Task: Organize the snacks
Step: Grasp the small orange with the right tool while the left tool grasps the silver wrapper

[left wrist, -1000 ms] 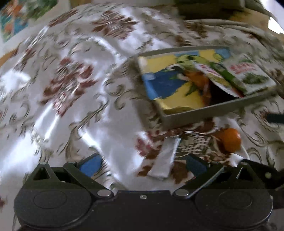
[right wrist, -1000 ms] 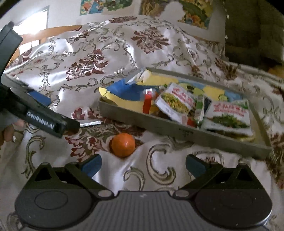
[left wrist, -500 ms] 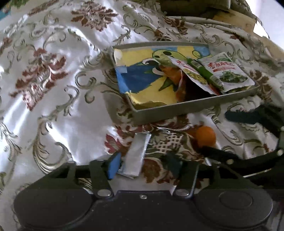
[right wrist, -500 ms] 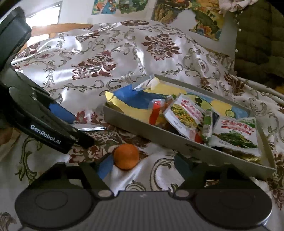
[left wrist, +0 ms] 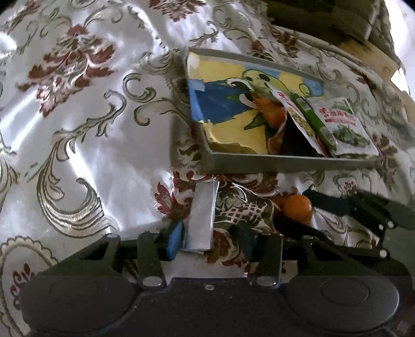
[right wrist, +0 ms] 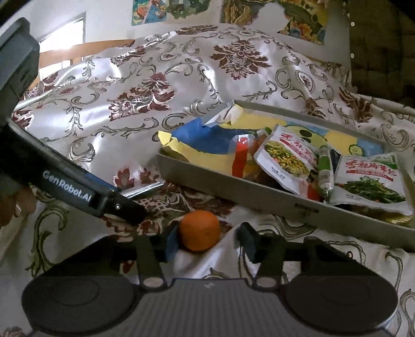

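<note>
On the patterned satin cloth [right wrist: 145,77], just off the near wall of the grey tray [right wrist: 259,199], both grippers have dropped in low over the last second and drawn their fingers from wide to narrow. The left gripper [left wrist: 211,237] now brackets the near end of the silver foil packet [left wrist: 202,215]: its blue left pad touches the packet's edge, the dark right pad stands a little apart, so the jaws are partly closed and not yet clamped. The right gripper [right wrist: 207,242] has likewise narrowed around the orange fruit [right wrist: 199,230], left pad against it, right pad just off; no hold yet either. I judge two pickups are about to complete together, each item bound for the tray.

The tray, lined with a blue-and-yellow cartoon sheet [left wrist: 228,109], already carries two white pouches, a green stick and something orange towards its right end; its left end is free. The cloth is glossy and rumpled, so the packet may slide. Behind, posters [right wrist: 272,15] hang on a pale wall.
</note>
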{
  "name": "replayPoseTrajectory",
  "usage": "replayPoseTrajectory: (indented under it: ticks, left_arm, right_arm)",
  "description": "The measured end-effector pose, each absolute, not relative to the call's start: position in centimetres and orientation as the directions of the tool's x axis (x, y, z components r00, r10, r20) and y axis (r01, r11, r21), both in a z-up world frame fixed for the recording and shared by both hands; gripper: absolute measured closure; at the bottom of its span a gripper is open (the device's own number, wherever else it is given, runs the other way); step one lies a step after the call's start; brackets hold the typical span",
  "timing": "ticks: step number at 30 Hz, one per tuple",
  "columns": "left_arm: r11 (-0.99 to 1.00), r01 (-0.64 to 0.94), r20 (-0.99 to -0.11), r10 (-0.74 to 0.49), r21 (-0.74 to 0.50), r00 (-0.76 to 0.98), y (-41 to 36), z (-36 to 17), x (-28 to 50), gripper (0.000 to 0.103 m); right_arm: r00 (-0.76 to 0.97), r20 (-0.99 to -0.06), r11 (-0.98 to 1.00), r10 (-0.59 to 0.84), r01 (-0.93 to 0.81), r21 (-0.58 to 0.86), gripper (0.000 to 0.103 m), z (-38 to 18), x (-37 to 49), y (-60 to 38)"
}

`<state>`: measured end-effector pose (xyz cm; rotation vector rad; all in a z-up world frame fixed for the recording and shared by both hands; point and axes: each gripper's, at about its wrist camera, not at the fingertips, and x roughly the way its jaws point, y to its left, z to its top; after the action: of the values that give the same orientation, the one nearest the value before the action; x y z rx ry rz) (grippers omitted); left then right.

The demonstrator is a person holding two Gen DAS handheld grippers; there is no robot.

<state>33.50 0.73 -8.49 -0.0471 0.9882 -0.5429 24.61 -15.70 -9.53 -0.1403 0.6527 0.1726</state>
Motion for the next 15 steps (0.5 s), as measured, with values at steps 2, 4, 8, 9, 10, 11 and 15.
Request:
replayPoseTrajectory:
  ticks: [2,4,8,9,10,11,15]
  left_arm:
    - [0.870,0.395,-0.780,-0.458,-0.295,0.427,0.8,-8.5,33.6,0.057]
    - [0.870,0.393,-0.779,-0.460,-0.298,0.427,0.8,-8.5,33.5,0.061]
    - [0.871,0.364,-0.778,-0.469,-0.329,0.419,1.2,-8.3,33.4,0.073]
    - [0.872,0.352,-0.777,-0.472,-0.341,0.416,1.3,-8.3,33.3,0.075]
    - [0.872,0.340,-0.776,-0.476,-0.353,0.414,1.5,-8.2,33.3,0.078]
    - [0.871,0.328,-0.775,-0.480,-0.365,0.412,1.7,-8.2,33.3,0.079]
    - [0.867,0.292,-0.765,-0.495,-0.404,0.411,2.3,-8.1,33.0,0.081]
  right_arm:
    - [0.780,-0.614,0.976,0.117,-0.206,-0.076,0.060,-9.4,24.5,-15.5]
    - [0.779,-0.615,0.976,0.118,-0.205,-0.073,0.064,-9.3,24.4,-15.4]
    - [0.779,-0.615,0.981,0.120,-0.190,-0.049,0.066,-9.1,24.3,-15.6]
    - [0.779,-0.615,0.982,0.123,-0.184,-0.036,0.066,-9.0,24.3,-15.7]
    - [0.778,-0.615,0.983,0.127,-0.180,-0.025,0.066,-9.0,24.3,-15.9]
    - [0.778,-0.615,0.984,0.130,-0.175,-0.013,0.066,-8.9,24.2,-16.0]
    - [0.779,-0.611,0.987,0.139,-0.158,0.023,0.067,-8.5,23.8,-16.6]
